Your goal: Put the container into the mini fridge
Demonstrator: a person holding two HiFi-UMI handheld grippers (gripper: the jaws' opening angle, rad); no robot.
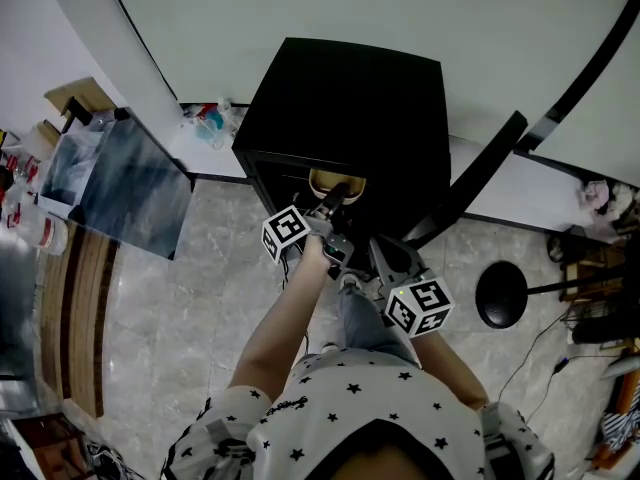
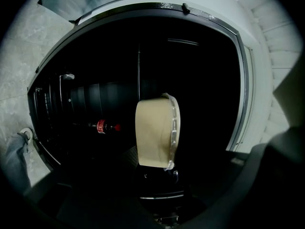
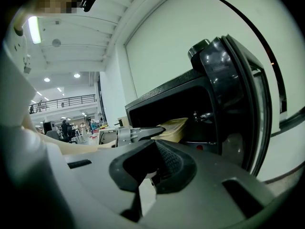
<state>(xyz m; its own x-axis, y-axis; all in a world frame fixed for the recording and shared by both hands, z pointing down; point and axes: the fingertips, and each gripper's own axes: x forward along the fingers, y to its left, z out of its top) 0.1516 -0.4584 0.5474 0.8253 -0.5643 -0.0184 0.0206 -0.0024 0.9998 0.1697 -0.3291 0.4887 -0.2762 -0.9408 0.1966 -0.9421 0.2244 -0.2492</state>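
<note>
The beige container [image 1: 335,181] with a clear lid is held on edge in the mouth of the black mini fridge [image 1: 350,88]. My left gripper [image 1: 335,198] is shut on its near end. In the left gripper view the container [image 2: 155,132] stands upright above the dark jaws of the left gripper [image 2: 159,171], with the fridge's dark inside behind it. The fridge door [image 1: 480,173] stands open to the right. My right gripper [image 1: 380,256] hangs back below the fridge, shut [image 3: 153,144] and holding nothing. From there I see the container [image 3: 175,127] entering the fridge [image 3: 157,95] beside the door [image 3: 236,94].
A bottle with a red label [image 2: 101,126] lies deep inside the fridge at the left. A grey glass-topped table [image 1: 130,183] stands at the left, and a black round stand base [image 1: 500,295] at the right. Bags and clutter [image 1: 205,123] lie on the white ledge.
</note>
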